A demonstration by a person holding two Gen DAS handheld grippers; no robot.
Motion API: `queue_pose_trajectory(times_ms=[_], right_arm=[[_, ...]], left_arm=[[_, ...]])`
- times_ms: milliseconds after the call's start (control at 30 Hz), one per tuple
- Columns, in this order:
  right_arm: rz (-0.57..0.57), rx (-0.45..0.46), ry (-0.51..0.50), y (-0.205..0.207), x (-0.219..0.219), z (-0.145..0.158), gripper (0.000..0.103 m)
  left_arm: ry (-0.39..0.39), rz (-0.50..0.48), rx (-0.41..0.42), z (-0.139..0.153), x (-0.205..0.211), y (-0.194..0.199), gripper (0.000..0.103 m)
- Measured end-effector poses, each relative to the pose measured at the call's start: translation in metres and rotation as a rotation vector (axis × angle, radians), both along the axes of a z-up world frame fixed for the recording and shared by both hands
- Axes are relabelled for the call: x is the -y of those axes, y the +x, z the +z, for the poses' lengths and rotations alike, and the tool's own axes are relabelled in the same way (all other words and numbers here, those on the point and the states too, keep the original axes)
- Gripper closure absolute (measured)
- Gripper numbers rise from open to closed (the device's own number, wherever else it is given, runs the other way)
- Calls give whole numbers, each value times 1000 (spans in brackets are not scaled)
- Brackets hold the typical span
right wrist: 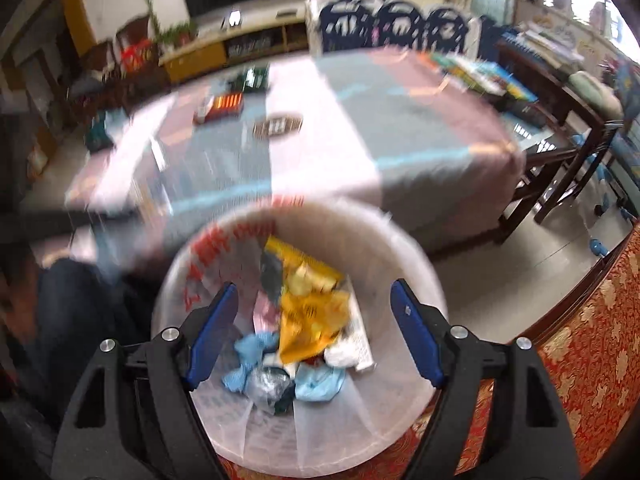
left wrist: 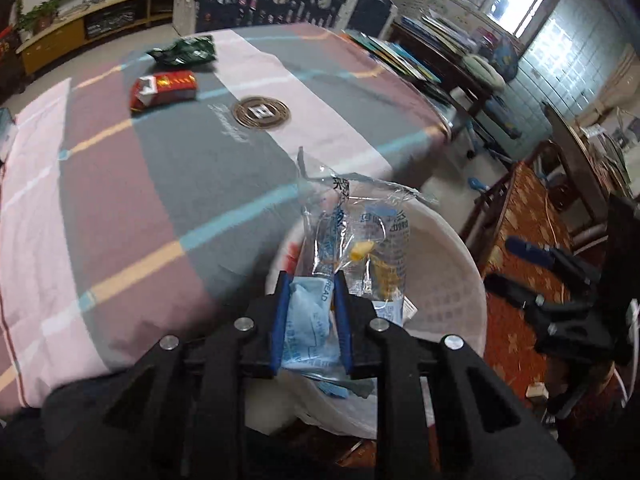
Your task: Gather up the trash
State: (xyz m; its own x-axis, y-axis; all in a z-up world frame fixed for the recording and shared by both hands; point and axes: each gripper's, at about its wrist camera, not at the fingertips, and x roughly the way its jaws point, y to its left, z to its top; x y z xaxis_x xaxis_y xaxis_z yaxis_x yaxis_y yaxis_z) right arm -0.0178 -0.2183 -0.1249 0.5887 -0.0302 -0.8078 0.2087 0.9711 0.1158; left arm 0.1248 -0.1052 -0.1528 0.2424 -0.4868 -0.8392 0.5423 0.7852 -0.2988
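Clear crinkly plastic, a transparent printed wrapper (left wrist: 352, 232), sits clamped in the left gripper (left wrist: 310, 300), blue pads squeezing its lower end. Its long axis runs toward twelve o'clock, free end up over the white plastic trash bin (left wrist: 452, 280), likely poised for a drop. At ten o'clock, a red packet (left wrist: 164, 90) and a green packet (left wrist: 184, 52) wait on the striped tablecloth (left wrist: 160, 184).

Right wrist view: the right gripper (right wrist: 314, 330) hangs spread wide and empty above the bin (right wrist: 400, 248), a crumpled yellow wrapper (right wrist: 308, 320) lying inside.

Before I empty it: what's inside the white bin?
White plastic bin holds a yellow wrapper, blue crumpled pieces and a silvery wad; anything beneath is covered.
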Motion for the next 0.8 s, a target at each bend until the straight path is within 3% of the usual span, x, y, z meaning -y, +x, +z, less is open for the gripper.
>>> queue_pose_trajectory(times_ms=[67,133,167,200,333,600,800], right_arm=[[-36,49,13,-6,11,15,24],[-58,76,27,-10,20,24,23],[-67,84,33,-12,26,26,23],[-74,90,39,-13,27,26,23],[-90,89,66,-13,34,22,22],[-46,70,120,6,19,9,22],[9,49,157,40,-2,-7,22]], left_arm=[[-33,-60,-59,-10,17,-17,76],[-42,-111,-97,-18,34,-29,56],[-17,-118,-90,-21,40,-34,35],[1,-113,-71,-21,41,-35,24],[0,-63,-13,-11,28,-30,15],[50,197,121,15,-43,56,14],[156,261,220,22,-58,137,6]])
